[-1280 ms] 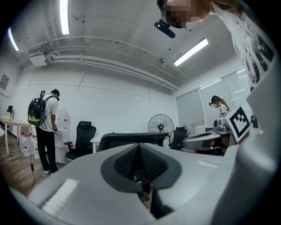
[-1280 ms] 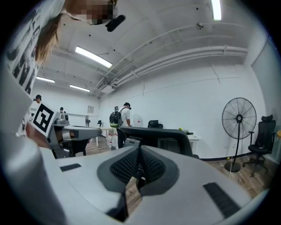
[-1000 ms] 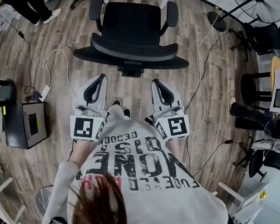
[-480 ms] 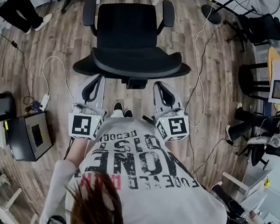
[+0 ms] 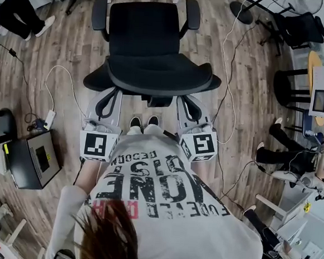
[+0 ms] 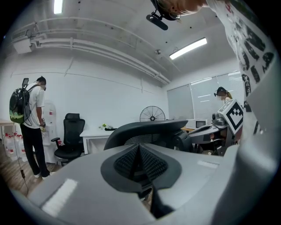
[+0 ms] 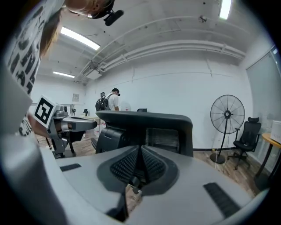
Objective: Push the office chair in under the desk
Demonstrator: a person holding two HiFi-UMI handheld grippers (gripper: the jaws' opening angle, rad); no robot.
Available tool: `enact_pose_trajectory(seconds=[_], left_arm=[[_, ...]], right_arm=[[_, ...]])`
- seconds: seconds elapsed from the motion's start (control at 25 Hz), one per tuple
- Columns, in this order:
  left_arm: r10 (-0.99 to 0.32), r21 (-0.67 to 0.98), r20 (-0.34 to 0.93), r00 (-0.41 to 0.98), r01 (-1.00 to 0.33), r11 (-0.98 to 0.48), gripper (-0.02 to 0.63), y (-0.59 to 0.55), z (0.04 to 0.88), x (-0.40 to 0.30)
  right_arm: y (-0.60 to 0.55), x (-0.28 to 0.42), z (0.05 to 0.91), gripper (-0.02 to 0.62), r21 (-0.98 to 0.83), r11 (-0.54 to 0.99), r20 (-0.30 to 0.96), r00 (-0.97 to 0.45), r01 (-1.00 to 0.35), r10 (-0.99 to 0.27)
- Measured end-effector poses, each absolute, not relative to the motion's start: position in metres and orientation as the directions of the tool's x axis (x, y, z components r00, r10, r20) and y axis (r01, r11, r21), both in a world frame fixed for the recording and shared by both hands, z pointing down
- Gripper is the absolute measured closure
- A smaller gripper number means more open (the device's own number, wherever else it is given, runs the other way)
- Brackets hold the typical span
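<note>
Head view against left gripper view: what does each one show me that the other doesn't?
Head view only: the office chair's seat, floor cables, and the left gripper and right gripper side by side close behind the backrest. Left gripper view only: its jaws shut and empty, ceiling lights, a standing person's backpack. Both: the backrest and the right gripper.

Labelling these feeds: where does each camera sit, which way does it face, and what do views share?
Head view: on the person's head, steeply down at the office chair; hair, shirt, left gripper, right gripper show.
Left gripper view: on that gripper, along its shut jaws toward the chair's backrest; shirt at right.
Right gripper view: likewise, backrest ahead, standing fan beyond; shirt at left.
Shared: all show the chair; each gripper view shows the other gripper.
</note>
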State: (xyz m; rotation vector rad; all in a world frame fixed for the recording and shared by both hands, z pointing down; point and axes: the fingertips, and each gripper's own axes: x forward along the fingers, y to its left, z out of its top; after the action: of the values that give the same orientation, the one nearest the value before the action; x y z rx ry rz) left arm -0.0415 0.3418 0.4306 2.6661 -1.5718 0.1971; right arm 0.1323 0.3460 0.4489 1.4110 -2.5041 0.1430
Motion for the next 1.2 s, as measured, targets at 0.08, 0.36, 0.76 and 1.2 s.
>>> enact_pose_trajectory(seconds=[0.08,0.36,0.76,1.2], left_arm=[[-0.874,-0.026,0.136,0.466,-0.880,-0.473,0.593,0.341,0.433,-0.047],[-0.884,-0.042,0.142,0.445,-0.890,-0.454,0.594,0.344,0.440,-0.052],[-0.881,-0.060,0.238,0.409,-0.899,-0.433,0.593,0.339,0.455,-0.044],[-0.711,-0.312,0.470,0.523,-0.655,-0.688,0.443,0.345,0.484,-0.028]], right_arm=[[0.344,0.130,0.452,0.572,0.050,0.534,0.283,-0.501,-0.844,-0.818],[0.338,0.126,0.457,0.572,0.029,0.561,0.282,-0.531,-0.828,-0.799],[0.327,0.143,0.463,0.572,0.050,0.596,0.311,-0.555,-0.801,-0.771],[0.334,0.156,0.482,0.449,0.297,0.765,0.478,-0.605,-0.571,-0.637]])
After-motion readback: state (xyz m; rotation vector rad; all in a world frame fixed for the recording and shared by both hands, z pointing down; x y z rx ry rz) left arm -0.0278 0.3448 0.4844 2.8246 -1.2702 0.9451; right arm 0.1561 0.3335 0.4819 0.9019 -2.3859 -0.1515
